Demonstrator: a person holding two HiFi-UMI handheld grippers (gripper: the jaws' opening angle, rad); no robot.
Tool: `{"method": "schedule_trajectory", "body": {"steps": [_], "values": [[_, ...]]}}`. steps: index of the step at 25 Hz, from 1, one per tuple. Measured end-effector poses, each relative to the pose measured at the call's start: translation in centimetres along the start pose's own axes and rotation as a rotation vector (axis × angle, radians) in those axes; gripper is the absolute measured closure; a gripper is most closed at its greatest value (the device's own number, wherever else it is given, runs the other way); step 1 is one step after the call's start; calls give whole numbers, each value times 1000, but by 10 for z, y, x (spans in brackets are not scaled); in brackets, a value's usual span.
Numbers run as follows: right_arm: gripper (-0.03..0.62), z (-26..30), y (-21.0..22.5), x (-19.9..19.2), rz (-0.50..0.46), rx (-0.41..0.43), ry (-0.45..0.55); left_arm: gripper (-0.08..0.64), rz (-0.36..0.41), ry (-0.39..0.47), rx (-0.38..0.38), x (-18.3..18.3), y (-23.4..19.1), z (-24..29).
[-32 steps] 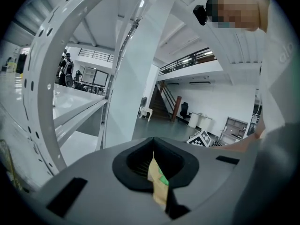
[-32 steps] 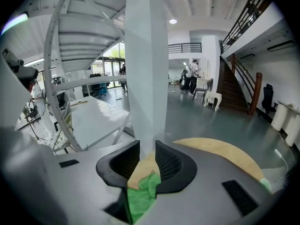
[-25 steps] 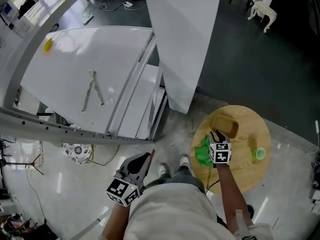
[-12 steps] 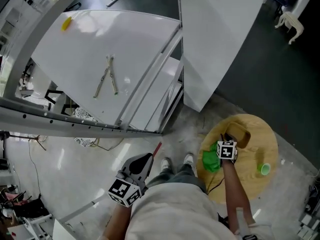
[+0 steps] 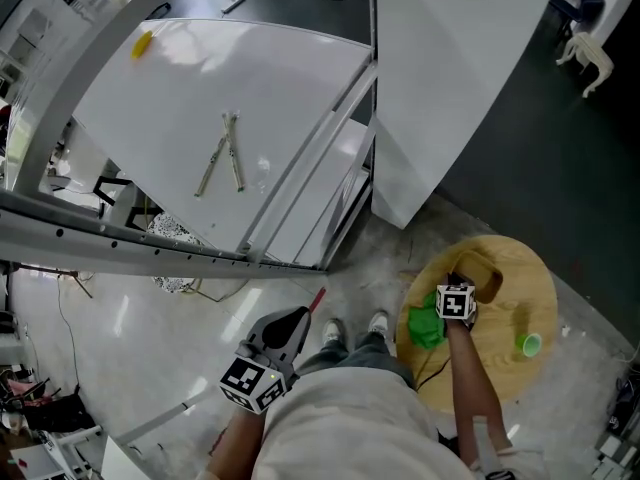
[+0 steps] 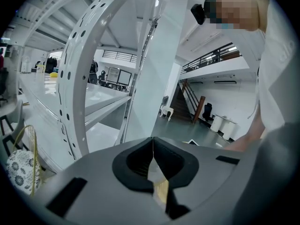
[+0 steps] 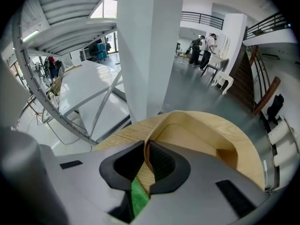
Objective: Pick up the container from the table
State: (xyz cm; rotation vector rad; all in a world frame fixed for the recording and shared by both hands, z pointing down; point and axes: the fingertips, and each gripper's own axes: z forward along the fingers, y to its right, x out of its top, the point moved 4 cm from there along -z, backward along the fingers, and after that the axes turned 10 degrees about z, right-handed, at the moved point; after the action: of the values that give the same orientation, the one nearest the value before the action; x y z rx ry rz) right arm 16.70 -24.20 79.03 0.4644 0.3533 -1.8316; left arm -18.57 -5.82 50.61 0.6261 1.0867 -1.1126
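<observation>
On the round wooden table, the two pads of the right gripper were closing on the thin near wall of the one tan container. The wall stood upright between them, touched on both sides. The container sat on the tabletop, toward the table's far edge as the head view showed it, with the gripper angled steeply down onto its rim.

One crumpled green cloth lay on the table just beside the container, on the side nearer the person and partly under the gripper. One small green cup stood alone on the table's opposite side, well apart from both.

Off the table, to its left and above the floor, the left gripper was held with its two jaws pressed together and nothing between them.

The person's two shoes stood on the pale floor just beside the table's left edge. Beyond the table, a large white panel carried two thin metal tools lying crossed and one small yellow object near its far corner.
</observation>
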Motion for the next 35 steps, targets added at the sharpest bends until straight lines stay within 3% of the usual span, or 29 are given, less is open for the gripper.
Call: {"method": "schedule_trajectory", "body": {"steps": [17, 35], "values": [[548, -82, -13, 27, 51, 21, 179, 543, 31, 57, -117, 9, 2, 8], [548, -253, -57, 66, 44, 106, 491, 543, 84, 154, -319, 41, 16, 47]]}}
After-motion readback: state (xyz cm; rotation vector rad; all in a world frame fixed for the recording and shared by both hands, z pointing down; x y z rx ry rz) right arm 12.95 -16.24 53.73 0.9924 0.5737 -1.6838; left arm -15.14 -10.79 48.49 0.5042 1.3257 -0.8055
